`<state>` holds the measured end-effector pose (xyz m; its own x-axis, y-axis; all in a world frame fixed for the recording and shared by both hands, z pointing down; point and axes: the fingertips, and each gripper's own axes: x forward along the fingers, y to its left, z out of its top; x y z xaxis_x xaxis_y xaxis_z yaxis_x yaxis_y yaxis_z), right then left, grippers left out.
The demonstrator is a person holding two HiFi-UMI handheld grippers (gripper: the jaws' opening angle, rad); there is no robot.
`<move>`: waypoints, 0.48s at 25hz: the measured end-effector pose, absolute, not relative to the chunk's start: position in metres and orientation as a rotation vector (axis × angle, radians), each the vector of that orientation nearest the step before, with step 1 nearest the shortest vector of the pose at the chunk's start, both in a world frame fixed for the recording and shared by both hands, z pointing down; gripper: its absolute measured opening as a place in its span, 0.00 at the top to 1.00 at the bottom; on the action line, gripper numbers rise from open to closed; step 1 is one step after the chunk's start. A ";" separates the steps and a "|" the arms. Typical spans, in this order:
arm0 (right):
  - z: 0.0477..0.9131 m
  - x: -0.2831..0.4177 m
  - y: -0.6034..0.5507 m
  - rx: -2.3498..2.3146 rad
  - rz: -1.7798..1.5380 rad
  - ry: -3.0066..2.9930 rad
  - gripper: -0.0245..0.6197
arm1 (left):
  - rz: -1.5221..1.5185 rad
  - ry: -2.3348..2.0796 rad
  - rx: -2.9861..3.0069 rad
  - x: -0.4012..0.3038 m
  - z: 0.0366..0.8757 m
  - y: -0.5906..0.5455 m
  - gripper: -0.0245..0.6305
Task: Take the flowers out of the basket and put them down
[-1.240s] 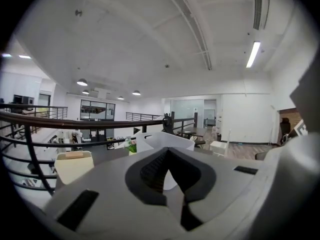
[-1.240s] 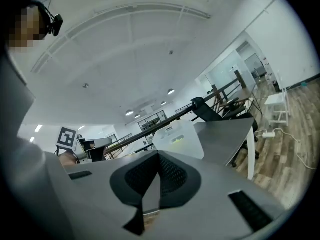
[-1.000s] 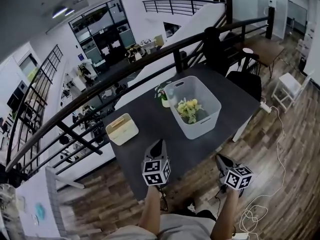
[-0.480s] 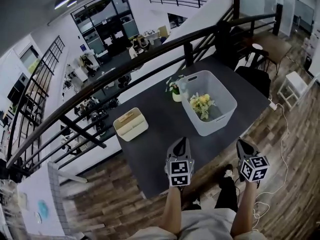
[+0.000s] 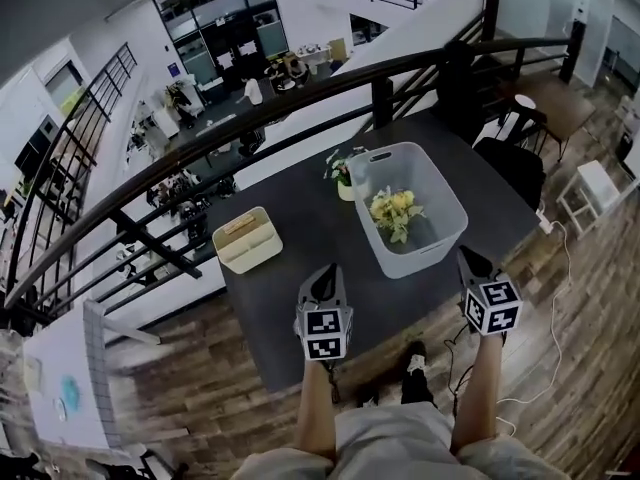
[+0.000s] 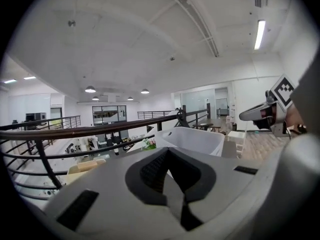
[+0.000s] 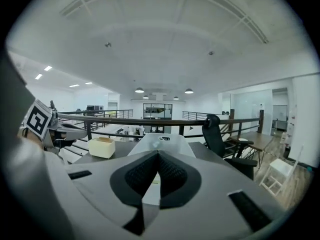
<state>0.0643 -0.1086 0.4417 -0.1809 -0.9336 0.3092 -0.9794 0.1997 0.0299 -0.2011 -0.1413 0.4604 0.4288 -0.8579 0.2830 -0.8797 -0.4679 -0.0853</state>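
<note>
Yellow-green flower bunch [image 5: 392, 211] sits inside the white plastic basket [image 5: 412, 260] on the dark grey table [image 5: 270, 313]. Left gripper [image 5: 322, 274] and right gripper [image 5: 468, 258]: jaws pressed together, nothing between, at the table's near edge.

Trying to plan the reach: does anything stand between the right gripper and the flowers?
Only the near wall of the basket. The flowers lie inside it, below the rim, and the right gripper, jaws shut, is outside that wall on the person's side. The basket's top is open, so a path over the rim looks clear.
</note>
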 end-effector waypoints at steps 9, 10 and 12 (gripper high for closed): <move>0.438 0.101 -0.176 1.666 0.294 -2.279 0.93 | 0.516 -1.627 2.578 -0.145 0.445 -0.200 0.93; 0.439 0.109 -0.181 1.668 0.306 -2.282 0.93 | 0.530 -1.615 2.578 -0.135 0.446 -0.203 0.93; 0.441 0.123 -0.191 1.672 0.328 -2.289 0.93 | 0.555 -1.593 2.580 -0.118 0.447 -0.211 0.93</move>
<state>0.1233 -0.1914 0.4414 -0.2866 -0.8879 0.3598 -0.9532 0.3019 -0.0142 -0.1175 -0.2110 0.4473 0.4015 -0.8538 0.3314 -0.8749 -0.4646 -0.1370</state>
